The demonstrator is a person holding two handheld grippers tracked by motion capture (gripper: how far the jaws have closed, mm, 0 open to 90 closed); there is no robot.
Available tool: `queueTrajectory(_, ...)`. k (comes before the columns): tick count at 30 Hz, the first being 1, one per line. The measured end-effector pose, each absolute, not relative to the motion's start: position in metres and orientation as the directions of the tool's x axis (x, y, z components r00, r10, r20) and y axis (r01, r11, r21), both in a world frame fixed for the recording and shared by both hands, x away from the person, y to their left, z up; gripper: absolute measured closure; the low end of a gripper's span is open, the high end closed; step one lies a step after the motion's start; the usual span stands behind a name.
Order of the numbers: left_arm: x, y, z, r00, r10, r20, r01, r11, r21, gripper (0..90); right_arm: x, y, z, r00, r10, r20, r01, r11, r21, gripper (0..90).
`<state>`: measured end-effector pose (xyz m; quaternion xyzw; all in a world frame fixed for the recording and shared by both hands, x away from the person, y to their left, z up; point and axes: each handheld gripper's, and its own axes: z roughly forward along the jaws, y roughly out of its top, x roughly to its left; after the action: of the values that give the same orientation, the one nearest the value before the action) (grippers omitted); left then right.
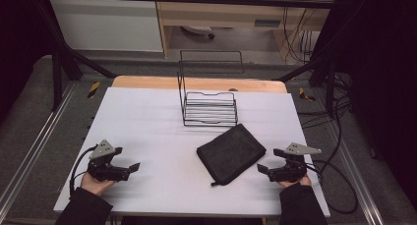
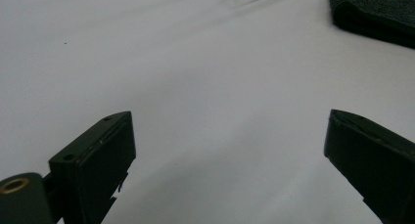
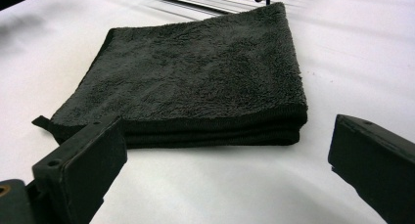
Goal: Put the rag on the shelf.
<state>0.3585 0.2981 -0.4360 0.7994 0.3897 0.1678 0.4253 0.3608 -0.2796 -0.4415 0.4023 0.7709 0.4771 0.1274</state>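
Folded black towel lies on the white table, near the wire rack.
Left gripper and right gripper rest wide open and empty, the right nearest the towel.

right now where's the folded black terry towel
In the high view the folded black terry towel lies flat on the white table, right of centre, just before the black wire rack and beside the open right gripper.
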Motion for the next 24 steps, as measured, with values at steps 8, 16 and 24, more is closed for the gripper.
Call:
queueTrajectory(8,0.358,0.297,-0.436,0.636,0.769,-0.065,0.484,-0.331,0.810,4.8,0.360,-0.278,-0.441,-0.642,0.744,0.182,0.500,0.227,0.836,1.5)
queueTrajectory(16,0.358,0.292,-0.436,0.639,0.766,-0.071,0.486,-0.330,0.809,4.8,0.360,-0.274,-0.440,-0.645,0.745,0.168,0.498,0.243,0.833,1.5)
queueTrajectory(24,0.359,0.284,-0.434,0.637,0.767,-0.075,0.492,-0.330,0.806,4.9,0.361,-0.268,-0.440,-0.655,0.738,0.163,0.497,0.257,0.829,1.6)
